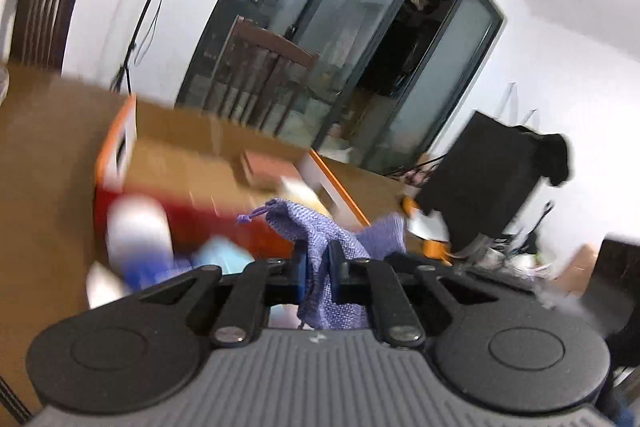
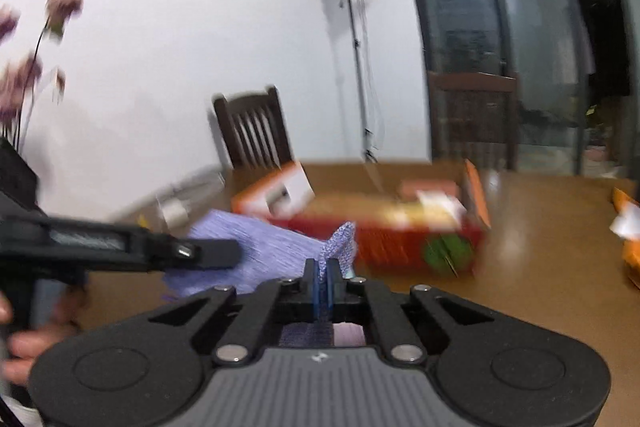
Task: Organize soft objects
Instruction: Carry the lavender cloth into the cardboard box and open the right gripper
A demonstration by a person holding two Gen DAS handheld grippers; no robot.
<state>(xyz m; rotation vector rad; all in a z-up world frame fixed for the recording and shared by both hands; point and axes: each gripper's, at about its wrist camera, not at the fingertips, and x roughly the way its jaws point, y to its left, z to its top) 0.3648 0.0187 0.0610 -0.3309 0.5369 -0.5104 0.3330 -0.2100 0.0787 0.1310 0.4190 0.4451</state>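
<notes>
My left hand-held gripper (image 1: pixel 318 267) pinched purple knit pouch (image 1: pixel 320 247); my right hand-held gripper (image 2: pixel 324 281) pinched same pouch at other corner. Pouch hung between both, above worktop (image 2: pixel 540 247). Open orange cardboard box (image 2: pixel 360 223) stood just behind, contents blurred. Around: dark wooden chair (image 2: pixel 256 131), light stand (image 2: pixel 356 27), glass sliding doors (image 1: pixel 340 47), pink flowers (image 2: pixel 28 67). My left hand-held gripper crossed right view, partly hiding pouch.

A brown wooden table (image 2: pixel 540 247) carries an open orange-and-red cardboard box (image 2: pixel 384 247).
</notes>
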